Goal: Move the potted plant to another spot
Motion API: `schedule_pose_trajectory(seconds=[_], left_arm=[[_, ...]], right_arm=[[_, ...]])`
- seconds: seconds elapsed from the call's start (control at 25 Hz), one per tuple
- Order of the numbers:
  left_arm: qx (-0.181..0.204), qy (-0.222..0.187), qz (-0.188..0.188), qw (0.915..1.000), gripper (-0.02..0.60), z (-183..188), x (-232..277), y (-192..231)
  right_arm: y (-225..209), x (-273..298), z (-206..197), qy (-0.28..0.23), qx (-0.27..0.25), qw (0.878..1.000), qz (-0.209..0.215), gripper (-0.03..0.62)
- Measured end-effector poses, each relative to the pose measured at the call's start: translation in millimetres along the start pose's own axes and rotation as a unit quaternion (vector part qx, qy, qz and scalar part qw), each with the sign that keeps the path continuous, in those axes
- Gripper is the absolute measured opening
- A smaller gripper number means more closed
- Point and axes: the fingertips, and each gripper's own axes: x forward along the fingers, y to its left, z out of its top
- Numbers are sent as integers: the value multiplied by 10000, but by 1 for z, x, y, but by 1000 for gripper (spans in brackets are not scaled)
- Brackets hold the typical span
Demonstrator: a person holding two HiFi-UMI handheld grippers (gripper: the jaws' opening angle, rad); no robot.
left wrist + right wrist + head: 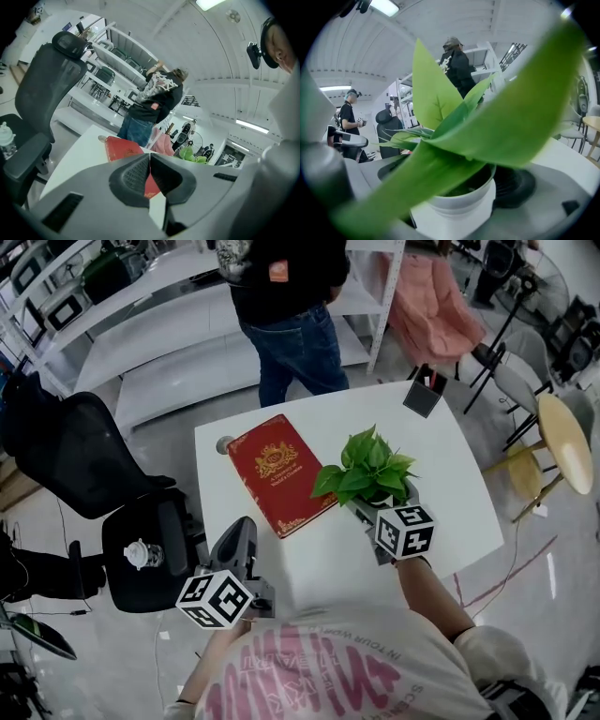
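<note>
Nearest the person, the left tongs (149, 176) are pressed together on nothing, off the near-left edge of the counter (450, 474). The right tongs (364, 512) pinch the white pot of the potted plant (367, 470) by its sides. One dark pad lies against the pot's wall, and the other is buried behind leaves. The plant is over the counter's near-right part, just beside a red book (279, 472). I can't tell whether the pot rests there or hangs just clear.

The worry, to my eye, is the hold. A smooth round pot caught by two pads could swivel or slip on the lift and spill soil, and its leaves could brush the book.

The plant is small and bright green, with broad pointed leaves spilling over the pot's rim. Farther off, a dark holder (424, 395) sits at the far corner, and a person in jeans (286, 324) stands beyond the counter.
</note>
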Motion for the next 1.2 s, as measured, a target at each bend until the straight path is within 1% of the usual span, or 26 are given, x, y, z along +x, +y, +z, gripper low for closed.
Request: schedule_pose_trajectory(seconds=[0.24, 0.52, 0.92, 1.2], left_arm=[[-46, -19, 87, 10000, 25, -4, 1, 8], [-44, 23, 117, 9999, 25, -6, 4, 10], [-24, 45, 128, 9999, 25, -10, 2, 5], [-12, 69, 133, 9999, 25, -11, -4, 5]], right_arm=[[1, 9, -8, 110, -110, 9999, 40, 543], [-5, 12, -17, 197, -33, 9998, 11, 545], [-7, 8, -21, 168, -43, 9998, 66, 548], [-6, 4, -23, 132, -78, 9999, 9, 549]])
